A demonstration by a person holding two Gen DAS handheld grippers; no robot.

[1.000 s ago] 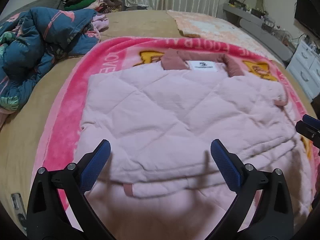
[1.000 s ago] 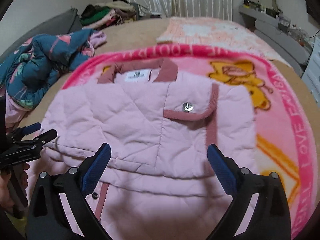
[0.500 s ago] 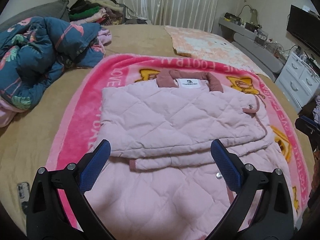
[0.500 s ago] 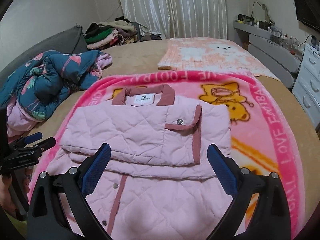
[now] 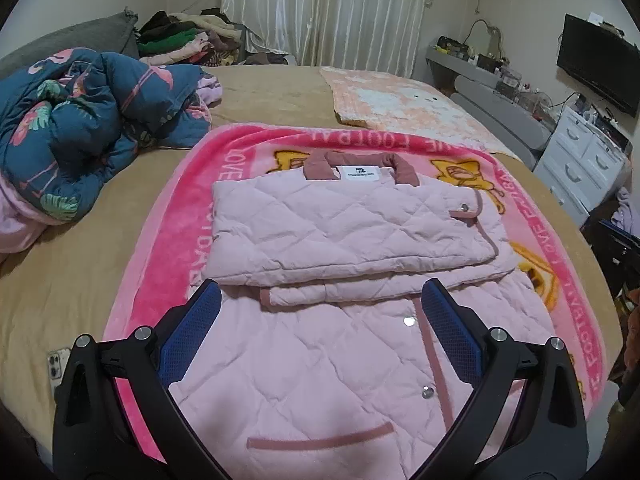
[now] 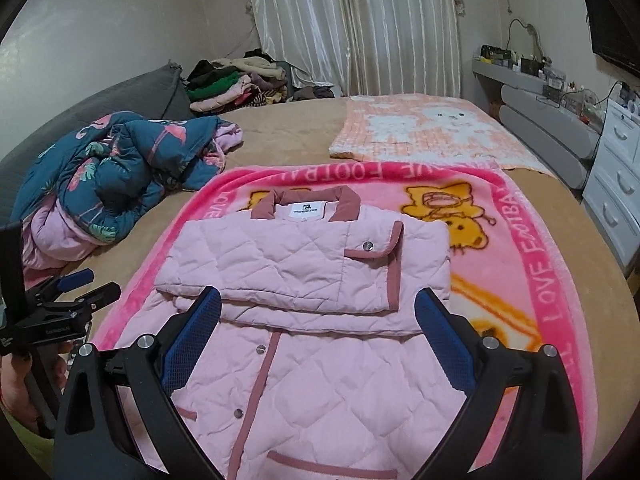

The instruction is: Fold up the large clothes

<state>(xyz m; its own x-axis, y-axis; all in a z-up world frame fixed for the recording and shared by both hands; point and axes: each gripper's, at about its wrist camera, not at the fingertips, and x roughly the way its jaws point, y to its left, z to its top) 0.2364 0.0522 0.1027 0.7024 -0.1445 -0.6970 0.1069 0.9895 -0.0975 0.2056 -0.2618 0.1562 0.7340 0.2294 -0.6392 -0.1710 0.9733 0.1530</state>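
Observation:
A pale pink quilted jacket point(image 5: 344, 232) with a dusty-rose collar lies flat on a bright pink blanket point(image 5: 172, 236) on the bed. Its sleeves and sides are folded across the upper half, and the lower half with snaps lies open toward me. It also shows in the right wrist view point(image 6: 304, 268). My left gripper point(image 5: 320, 328) is open and empty, held above the jacket's lower half. My right gripper point(image 6: 318, 328) is open and empty, also above the lower half. The left gripper also shows at the left edge of the right wrist view point(image 6: 76, 292).
A crumpled navy flamingo quilt point(image 5: 80, 120) lies at the left of the bed. A peach blanket point(image 5: 400, 104) lies at the far right. A clothes pile point(image 5: 180, 36) sits at the back. A phone point(image 5: 56, 364) lies near the left front edge. White drawers point(image 5: 588, 164) stand on the right.
Both grippers have pulled back and up from the jacket, so more of its lower half and the room shows. The jacket has not moved. Both stay open.

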